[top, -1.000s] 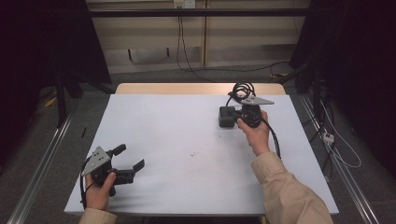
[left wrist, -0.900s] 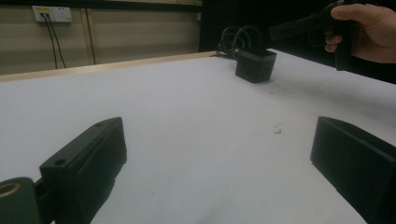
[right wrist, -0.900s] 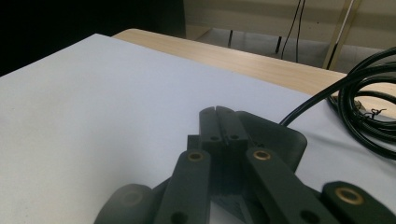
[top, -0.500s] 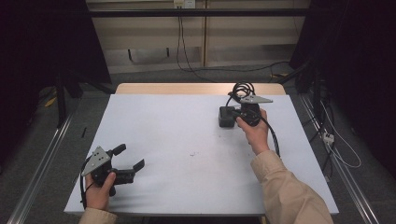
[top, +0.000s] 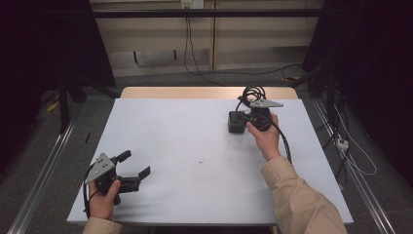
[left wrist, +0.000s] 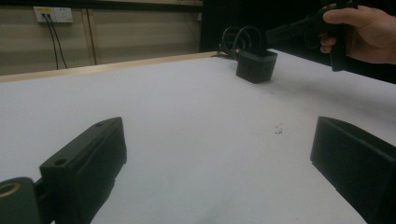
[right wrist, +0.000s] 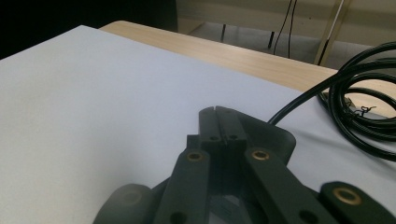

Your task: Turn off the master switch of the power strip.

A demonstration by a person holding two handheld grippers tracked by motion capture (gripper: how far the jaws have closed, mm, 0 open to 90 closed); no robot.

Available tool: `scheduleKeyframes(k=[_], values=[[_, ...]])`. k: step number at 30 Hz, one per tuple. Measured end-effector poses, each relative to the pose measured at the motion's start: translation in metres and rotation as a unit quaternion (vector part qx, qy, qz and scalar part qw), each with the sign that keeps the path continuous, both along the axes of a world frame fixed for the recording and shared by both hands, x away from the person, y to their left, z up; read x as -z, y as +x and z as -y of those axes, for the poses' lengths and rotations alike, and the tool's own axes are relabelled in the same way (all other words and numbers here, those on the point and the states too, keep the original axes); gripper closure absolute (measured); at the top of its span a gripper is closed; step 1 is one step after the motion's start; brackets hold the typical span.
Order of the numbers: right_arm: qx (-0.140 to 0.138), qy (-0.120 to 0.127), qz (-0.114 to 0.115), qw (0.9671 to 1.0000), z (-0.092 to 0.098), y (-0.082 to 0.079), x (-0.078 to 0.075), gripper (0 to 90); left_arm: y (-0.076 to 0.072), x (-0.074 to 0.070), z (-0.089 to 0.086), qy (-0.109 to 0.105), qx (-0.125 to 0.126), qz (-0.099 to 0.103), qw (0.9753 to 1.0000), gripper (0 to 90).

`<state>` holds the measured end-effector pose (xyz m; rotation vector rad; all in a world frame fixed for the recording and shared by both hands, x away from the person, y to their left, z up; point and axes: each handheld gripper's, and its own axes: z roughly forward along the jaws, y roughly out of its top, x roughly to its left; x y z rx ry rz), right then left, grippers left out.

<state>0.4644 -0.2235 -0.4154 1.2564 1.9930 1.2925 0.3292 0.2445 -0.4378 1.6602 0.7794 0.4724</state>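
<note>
My left gripper [top: 135, 164] rests near the table's front left corner, held in a hand, its jaws wide apart with nothing between them; in the left gripper view [left wrist: 219, 158] only bare white tabletop lies between them. My right gripper [top: 244, 119] is at the far right of the table, in the person's right hand. Its jaws are pressed together [right wrist: 218, 122], with the tips over the top of a small black box [top: 235, 123] [left wrist: 256, 66]. I cannot tell if they touch it. A coiled black cable [top: 253, 92] [right wrist: 364, 107] lies just behind the box.
The white table [top: 195, 141] has a wooden strip [top: 185, 92] along its far edge. Metal rails [top: 44, 161] run along the floor on both sides. Cables [top: 350, 151] trail on the floor at the right.
</note>
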Motion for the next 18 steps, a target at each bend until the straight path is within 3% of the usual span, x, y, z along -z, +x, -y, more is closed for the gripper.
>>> scheduleKeyframes(k=[8,18], values=[[-0.003,-0.016,-0.002,0.9999,-0.0003,0.0029,0.0051,90.0,0.0000,0.0000,0.0000,0.001,0.000,0.000,1.0000,3.3],[-0.002,-0.017,-0.004,0.9998,-0.0002,0.0053,0.0084,90.0,-0.0005,-0.0005,-0.0009,0.000,-0.002,0.002,1.0000,3.3]])
